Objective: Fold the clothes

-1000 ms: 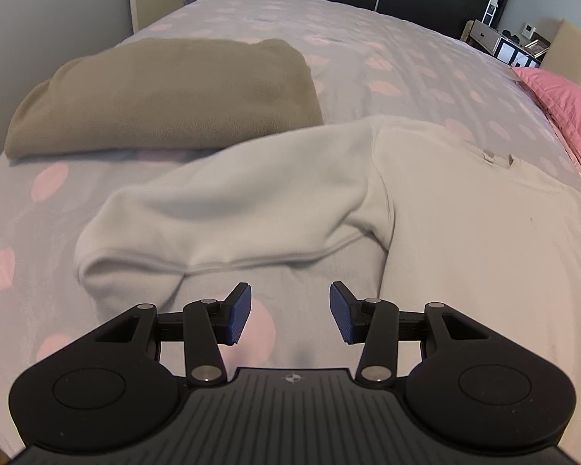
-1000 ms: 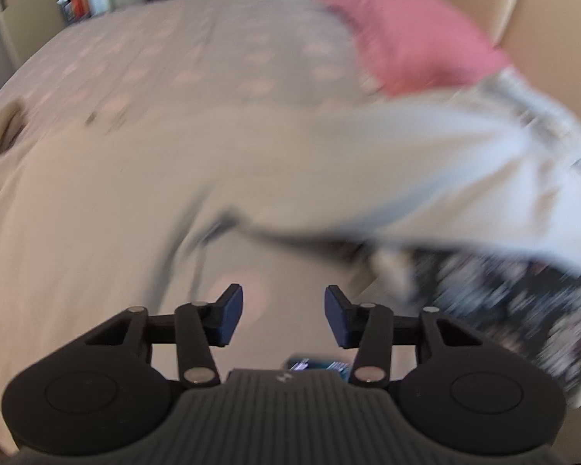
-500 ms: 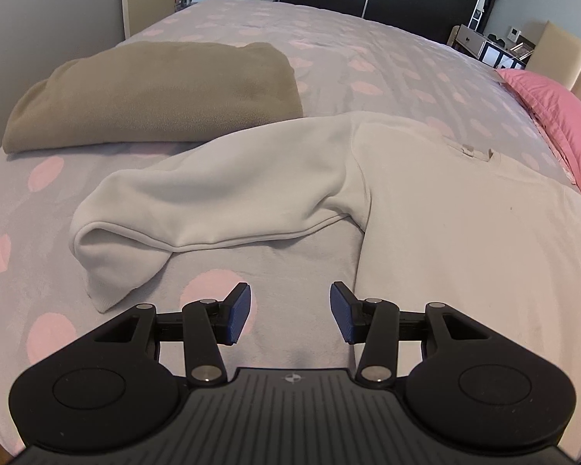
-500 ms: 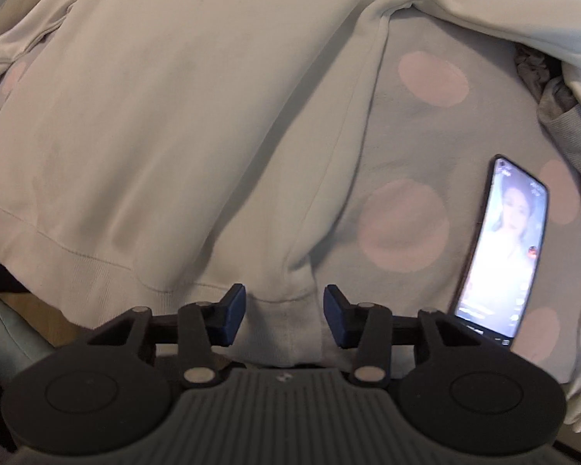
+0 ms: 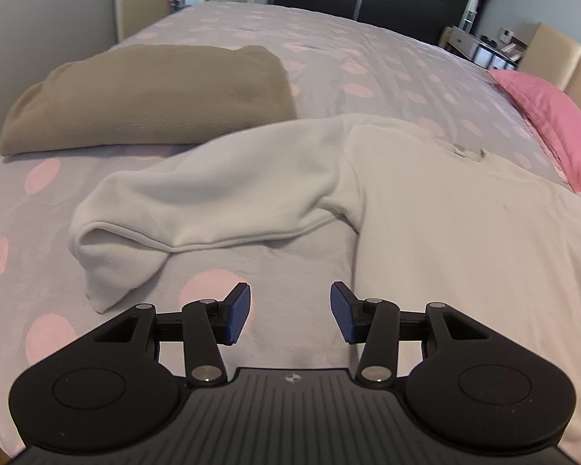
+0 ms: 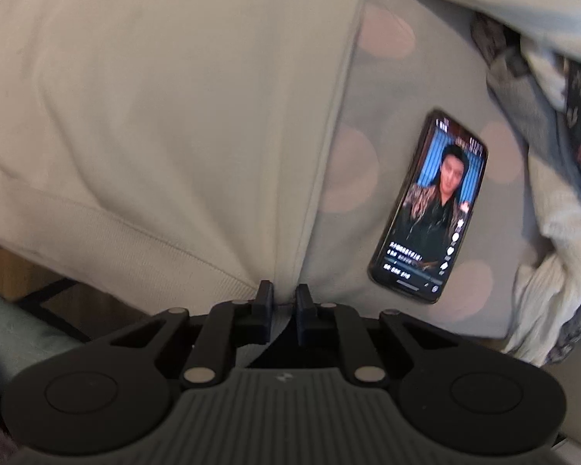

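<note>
A white sweatshirt [image 5: 445, 232] lies spread flat on the dotted grey bed [image 5: 348, 50], its sleeve [image 5: 213, 201] stretched out to the left. My left gripper [image 5: 290, 312] hovers open over bare bedspread between that sleeve's cuff and the body's side edge, holding nothing. The right wrist view looks straight down on the same sweatshirt [image 6: 174, 116]. There my right gripper [image 6: 284, 302] sits at the lower right corner of the ribbed hem [image 6: 135, 240]. Its jaws are closing, almost together, with the hem cloth pinched between them.
A folded brown garment [image 5: 147, 97] lies at the far left of the bed and a pink pillow [image 5: 554, 124] at the right. A lit phone [image 6: 426, 209] lies on the bedspread just right of the hem corner. Beyond it is a heap of other clothes [image 6: 554, 213].
My right gripper swung down from a level view over the bed to the sweatshirt's hem corner, and its jaws closed on the cloth. The left gripper barely moved and stayed open.
</note>
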Demonstrator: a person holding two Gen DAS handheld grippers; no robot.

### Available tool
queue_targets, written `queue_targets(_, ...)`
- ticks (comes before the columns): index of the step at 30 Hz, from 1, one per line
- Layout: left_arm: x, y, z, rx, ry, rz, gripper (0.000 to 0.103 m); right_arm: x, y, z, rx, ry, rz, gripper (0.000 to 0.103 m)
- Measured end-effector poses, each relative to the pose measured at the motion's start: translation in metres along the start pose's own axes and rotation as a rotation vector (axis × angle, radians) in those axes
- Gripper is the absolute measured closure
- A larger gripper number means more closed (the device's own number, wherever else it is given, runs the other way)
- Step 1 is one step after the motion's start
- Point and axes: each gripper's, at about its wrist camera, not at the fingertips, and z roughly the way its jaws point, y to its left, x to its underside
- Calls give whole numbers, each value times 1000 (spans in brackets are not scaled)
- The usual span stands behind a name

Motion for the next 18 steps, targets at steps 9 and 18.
queue_targets(9, 32, -40, 15, 157, 228, 202, 56, -4, 35, -7, 159, -162, -137, 54)
queue_targets(18, 82, -80, 25, 247, 464, 385, 56, -6, 60, -18, 47, -349, -124, 53)
